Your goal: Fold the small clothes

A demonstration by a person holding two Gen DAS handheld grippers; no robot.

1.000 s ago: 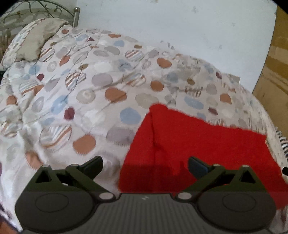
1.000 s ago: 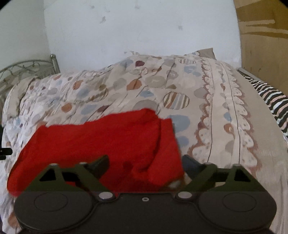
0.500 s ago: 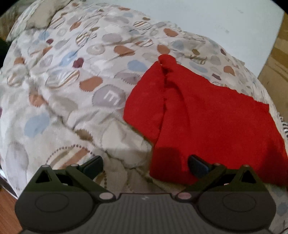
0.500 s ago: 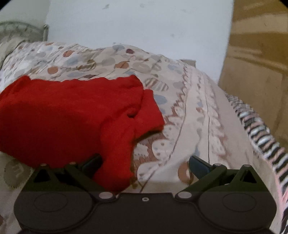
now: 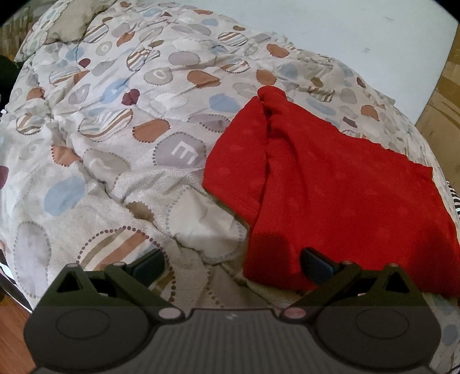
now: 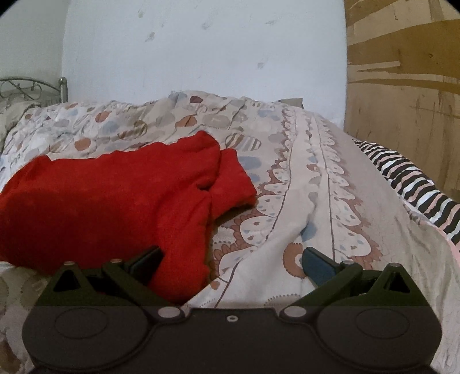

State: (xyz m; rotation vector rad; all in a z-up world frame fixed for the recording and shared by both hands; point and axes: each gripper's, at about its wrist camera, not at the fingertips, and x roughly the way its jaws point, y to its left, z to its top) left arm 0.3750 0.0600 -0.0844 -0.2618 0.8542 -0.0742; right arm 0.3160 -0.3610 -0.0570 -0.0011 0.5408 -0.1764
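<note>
A red garment (image 5: 330, 195) lies spread on the patterned duvet (image 5: 120, 161), one side folded in along a crease. My left gripper (image 5: 231, 263) is open low over the bedding, its right finger (image 5: 314, 266) above the garment's near left corner. In the right wrist view the red garment (image 6: 109, 201) fills the left half. My right gripper (image 6: 231, 261) is open, and the garment's near right corner lies just inside its left finger (image 6: 146, 260). No pad presses on the cloth.
A striped black, white and pink cloth (image 6: 417, 187) lies at the bed's right edge by a wooden panel (image 6: 402, 86). A white wall (image 6: 201, 51) stands behind, a metal headboard (image 6: 34, 89) and a pillow (image 5: 74, 23) at the far left, and wooden floor (image 5: 11, 330) below.
Both grippers have dropped and drawn apart toward the garment's near corners. The left one slid left off the cloth's middle, the right one slid right. The left has held still for the last half second.
</note>
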